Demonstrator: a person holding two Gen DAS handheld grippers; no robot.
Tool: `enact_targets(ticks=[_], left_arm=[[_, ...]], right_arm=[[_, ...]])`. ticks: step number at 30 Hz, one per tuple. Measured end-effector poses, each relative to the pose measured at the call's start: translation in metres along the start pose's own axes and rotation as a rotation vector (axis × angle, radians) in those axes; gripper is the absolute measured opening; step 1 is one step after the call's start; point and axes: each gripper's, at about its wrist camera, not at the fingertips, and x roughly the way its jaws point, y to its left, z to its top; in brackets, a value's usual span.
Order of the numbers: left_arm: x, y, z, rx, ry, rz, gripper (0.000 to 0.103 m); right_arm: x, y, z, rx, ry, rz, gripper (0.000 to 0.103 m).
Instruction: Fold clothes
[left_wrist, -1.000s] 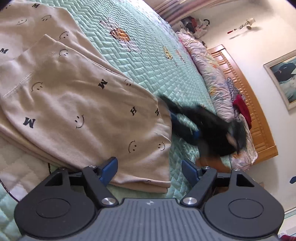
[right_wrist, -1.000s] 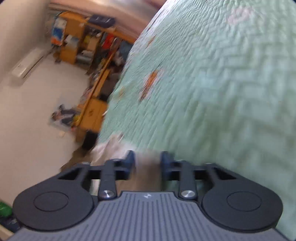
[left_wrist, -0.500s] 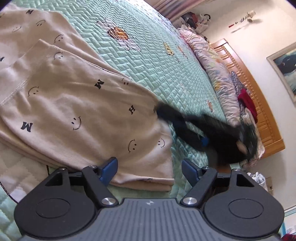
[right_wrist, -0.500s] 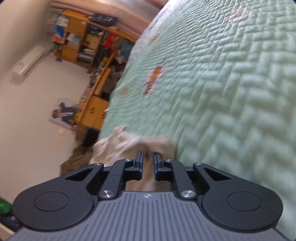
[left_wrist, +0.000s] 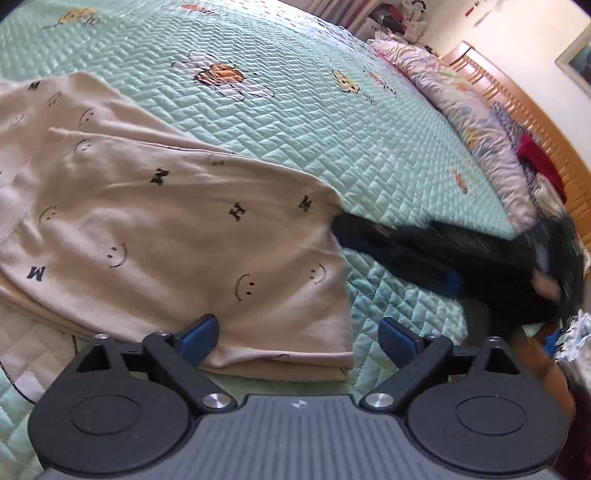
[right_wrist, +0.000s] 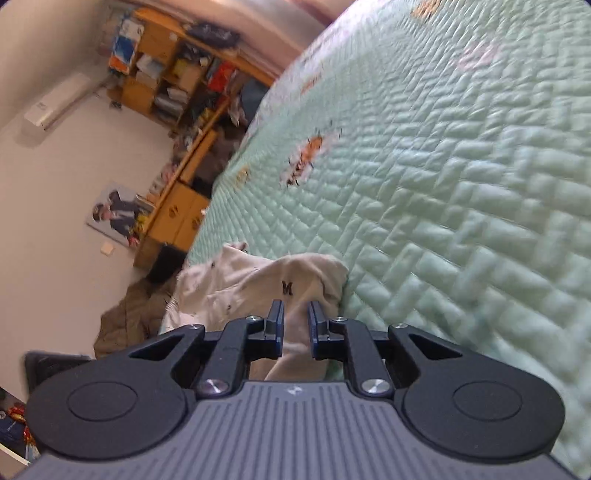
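Note:
A beige garment (left_wrist: 155, 236) printed with smileys and letters lies folded on the green quilted bed (left_wrist: 332, 122). My left gripper (left_wrist: 299, 334) is open and empty, with the garment's near folded edge between its blue fingers. My right gripper (right_wrist: 295, 325) has its jaws nearly closed on a corner of the beige garment (right_wrist: 258, 284). In the left wrist view the right gripper (left_wrist: 424, 251) shows as a blurred black shape at the garment's right corner.
Pillows (left_wrist: 469, 122) and a pile of clothes (left_wrist: 539, 166) lie along the wooden headboard (left_wrist: 524, 107). Wooden shelves (right_wrist: 177, 77) and a brown heap on the floor (right_wrist: 129, 317) stand past the bed's far edge.
My right gripper closed from open onto the garment's corner. My left gripper stayed open and shifted slightly, the view tilting toward the bed.

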Motion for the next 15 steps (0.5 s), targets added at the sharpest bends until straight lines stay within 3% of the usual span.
enact_targets(ticks=[4, 8, 15], left_arm=[[0.001, -0.006, -0.001, 0.013, 0.009, 0.025, 0.099], [-0.001, -0.006, -0.003, 0.014, 0.009, 0.022, 0.099], [0.002, -0.015, -0.007, 0.058, 0.012, 0.048, 0.101]], right_arm=[[0.027, 0.006, 0.025, -0.063, -0.064, -0.067, 0.017], [0.014, 0.017, 0.021, -0.088, -0.091, -0.028, 0.019], [-0.010, 0.010, -0.019, -0.023, -0.010, -0.016, 0.026]])
